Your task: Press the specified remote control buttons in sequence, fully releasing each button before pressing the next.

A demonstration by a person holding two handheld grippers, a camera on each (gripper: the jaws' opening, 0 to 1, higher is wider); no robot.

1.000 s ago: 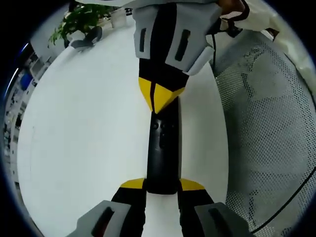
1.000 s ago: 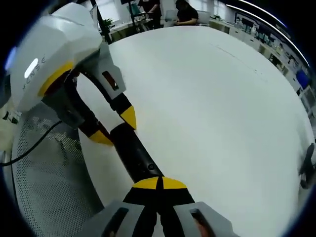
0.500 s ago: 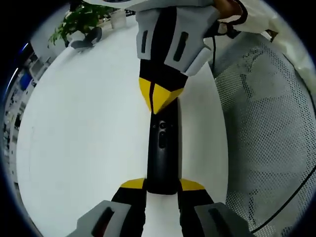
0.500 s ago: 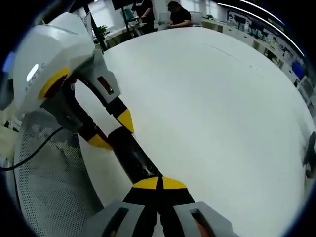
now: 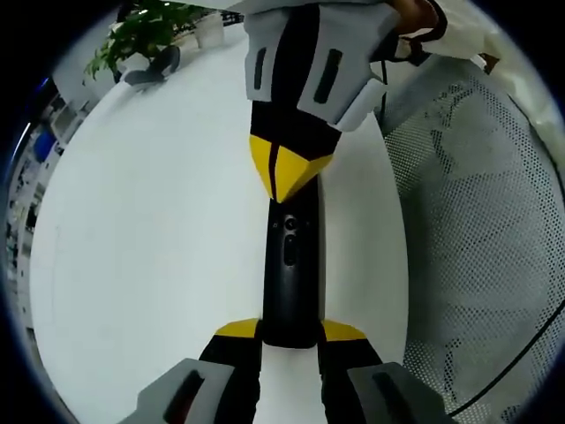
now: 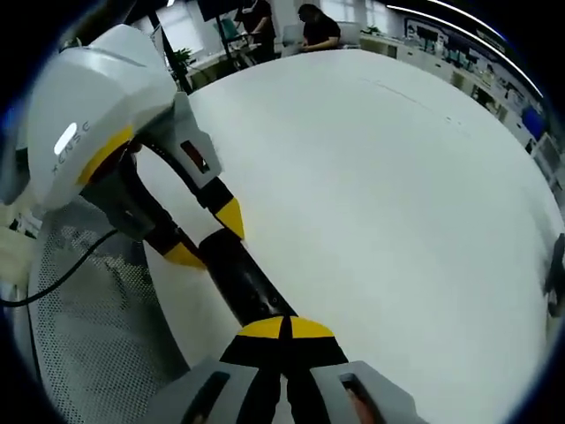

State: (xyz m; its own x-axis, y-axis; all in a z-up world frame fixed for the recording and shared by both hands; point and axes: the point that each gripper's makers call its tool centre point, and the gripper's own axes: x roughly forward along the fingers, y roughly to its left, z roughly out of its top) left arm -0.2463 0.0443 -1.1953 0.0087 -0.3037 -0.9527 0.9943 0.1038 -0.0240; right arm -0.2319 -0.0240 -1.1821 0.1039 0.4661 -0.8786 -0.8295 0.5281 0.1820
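L hand-held gripper (image 5: 290, 329) clamped on near end of black remote (image 5: 290, 274), held over white tabletop (image 5: 150, 230). R hand-held gripper (image 5: 284, 181), jaws closed w/ nothing between, tips on remote's far end by its buttons (image 5: 290, 238).

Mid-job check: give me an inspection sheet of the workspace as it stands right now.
Surface: white table, bare around the remote.
Job's things: black remote control held lengthwise, buttons facing the left gripper view.
Clutter: nothing seen near the remote.
Grippers: left gripper shut on the remote's near end; right gripper shut, yellow tips at the remote's top end.
Cables: black cable trailing from the left gripper over the mesh.
Surroundings: white perforated mesh beside the table; potted plant at the far edge; people at desks beyond.
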